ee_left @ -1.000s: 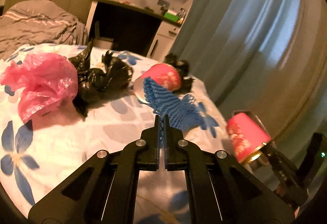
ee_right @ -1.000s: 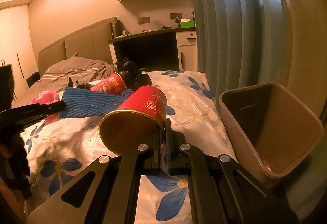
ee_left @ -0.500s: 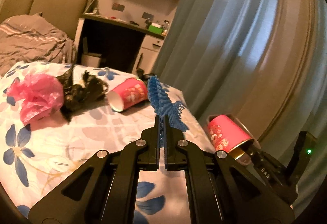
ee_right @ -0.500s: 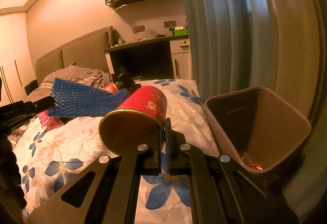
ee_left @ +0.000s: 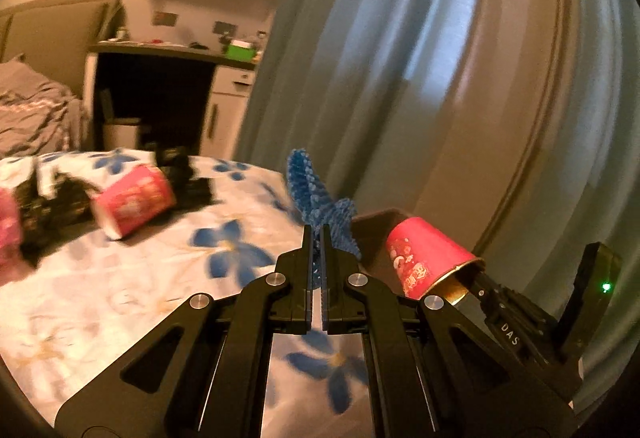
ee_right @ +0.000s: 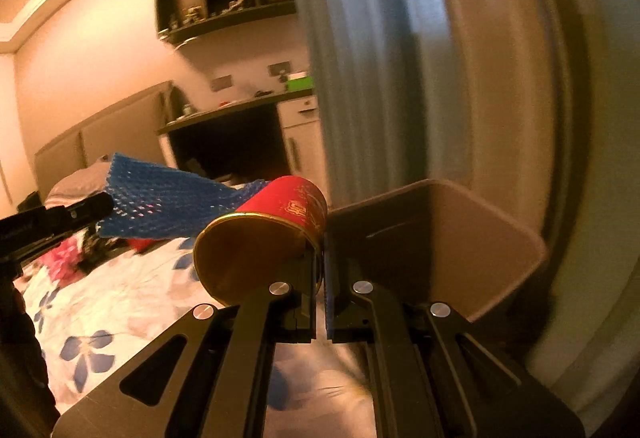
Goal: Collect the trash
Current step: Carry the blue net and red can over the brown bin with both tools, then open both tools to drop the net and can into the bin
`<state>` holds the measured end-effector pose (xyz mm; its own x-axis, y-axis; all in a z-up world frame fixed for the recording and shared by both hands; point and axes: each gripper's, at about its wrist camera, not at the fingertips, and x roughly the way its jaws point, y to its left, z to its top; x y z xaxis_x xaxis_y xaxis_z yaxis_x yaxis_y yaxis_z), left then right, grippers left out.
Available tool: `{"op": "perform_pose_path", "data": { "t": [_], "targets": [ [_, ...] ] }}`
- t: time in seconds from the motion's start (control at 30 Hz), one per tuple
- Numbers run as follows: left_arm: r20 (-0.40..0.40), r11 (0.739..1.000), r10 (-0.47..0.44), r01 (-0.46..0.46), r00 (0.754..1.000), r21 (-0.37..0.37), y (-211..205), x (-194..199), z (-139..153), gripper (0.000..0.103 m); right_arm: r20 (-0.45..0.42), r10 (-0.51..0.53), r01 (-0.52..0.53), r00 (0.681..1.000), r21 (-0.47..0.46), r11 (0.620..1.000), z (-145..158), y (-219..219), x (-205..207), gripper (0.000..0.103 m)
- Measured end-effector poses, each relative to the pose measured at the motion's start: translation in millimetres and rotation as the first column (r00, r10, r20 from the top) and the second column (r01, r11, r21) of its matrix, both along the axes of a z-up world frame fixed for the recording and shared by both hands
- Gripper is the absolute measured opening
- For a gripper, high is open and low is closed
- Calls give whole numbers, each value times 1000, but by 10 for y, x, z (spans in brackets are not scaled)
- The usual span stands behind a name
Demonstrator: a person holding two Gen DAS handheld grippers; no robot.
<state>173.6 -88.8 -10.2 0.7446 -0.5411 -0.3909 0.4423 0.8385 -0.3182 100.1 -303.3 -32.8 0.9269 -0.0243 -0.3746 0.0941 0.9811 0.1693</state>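
Note:
My left gripper [ee_left: 317, 238] is shut on a blue foam net [ee_left: 316, 196] and holds it in the air over the bed's right edge; the net also shows in the right wrist view [ee_right: 160, 202]. My right gripper [ee_right: 320, 258] is shut on the rim of a red paper cup [ee_right: 264, 234], lying sideways with its gold inside towards me. The cup also shows in the left wrist view [ee_left: 424, 258]. A brown trash bin [ee_right: 452, 238] stands just right of the cup, beside the bed. A second red cup [ee_left: 134, 200] lies on the bed.
The bed has a white sheet with blue flowers [ee_left: 120, 278]. Black plastic bags [ee_left: 52, 202] and a pink bag [ee_right: 60, 258] lie on it. Grey-blue curtains [ee_left: 400, 78] hang on the right. A dark desk [ee_left: 160, 98] stands at the back.
Both grippers have moved right and forward towards the bin with their loads. The bin's opening now sits close beside the held cup. The bags on the bed have slid to the left.

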Motion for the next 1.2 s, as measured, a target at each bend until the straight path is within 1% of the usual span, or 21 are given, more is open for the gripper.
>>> {"op": "perform_pose_path", "data": {
  "t": [0.23, 0.33, 0.5, 0.73, 0.93, 1.2],
  "targets": [
    [-3, 994, -110, 110, 994, 11, -702, 130, -105, 1, 1, -103, 103, 995, -5, 995, -31, -398, -23, 4],
    [-21, 988, -150, 150, 988, 20, -1001, 209, -222, 1, -5, -134, 134, 991, -4, 991, -70, -535, -22, 4],
    [-53, 980, -192, 195, 980, 39, -1318, 275, -412, 1, -24, -158, 157, 987, -4, 988, -162, -689, -27, 4],
    [-118, 976, -207, 213, 971, 44, -1478, 387, -650, 2, -52, -170, 170, 984, -10, 985, -250, -747, 63, 4],
    [-154, 974, -208, 219, 966, 54, -1532, 433, -767, 2, -80, -174, 174, 982, -8, 985, -322, -753, 155, 4],
    [-187, 970, -226, 239, 956, 49, -1562, 441, -849, 2, -108, -185, 184, 977, -22, 983, -411, -723, 239, 4]
  ]
}}
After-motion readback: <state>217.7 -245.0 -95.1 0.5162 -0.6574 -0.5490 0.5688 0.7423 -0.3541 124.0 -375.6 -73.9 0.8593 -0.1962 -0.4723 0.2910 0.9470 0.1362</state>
